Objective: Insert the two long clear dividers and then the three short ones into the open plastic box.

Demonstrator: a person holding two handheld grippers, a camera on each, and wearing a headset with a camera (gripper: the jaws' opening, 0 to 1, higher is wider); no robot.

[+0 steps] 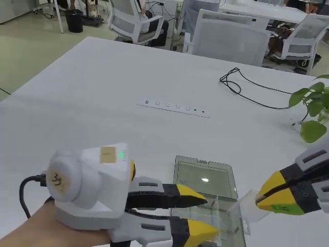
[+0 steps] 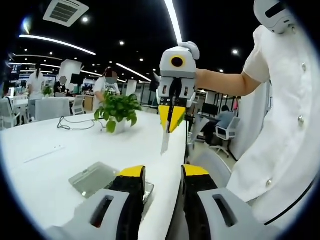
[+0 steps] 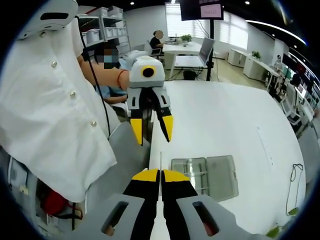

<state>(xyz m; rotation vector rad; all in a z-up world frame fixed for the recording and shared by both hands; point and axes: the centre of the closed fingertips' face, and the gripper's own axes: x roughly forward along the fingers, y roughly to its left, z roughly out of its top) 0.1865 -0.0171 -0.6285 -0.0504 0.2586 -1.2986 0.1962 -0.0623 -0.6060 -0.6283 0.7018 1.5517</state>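
The clear plastic box [image 1: 204,177] lies open on the white table, lid flat behind the base, which runs off the lower edge of the head view. My left gripper [image 1: 199,212] is open just left of the base, with nothing between its jaws. My right gripper [image 1: 268,198] is shut on a clear divider [image 1: 250,204], held above the box's right side. In the left gripper view my own jaws [image 2: 164,172] stand apart, and the right gripper [image 2: 170,119] holds the divider [image 2: 165,142] pointing down. In the right gripper view the divider [image 3: 160,159] shows edge-on from my shut jaws [image 3: 161,175].
A white power strip [image 1: 175,108] lies mid-table, with a black cable [image 1: 247,85] behind it. A potted plant [image 1: 311,110] stands at the right edge. Office chairs [image 1: 226,33] line the far side. The table's near edge [image 3: 150,150] runs beside the box [image 3: 205,172].
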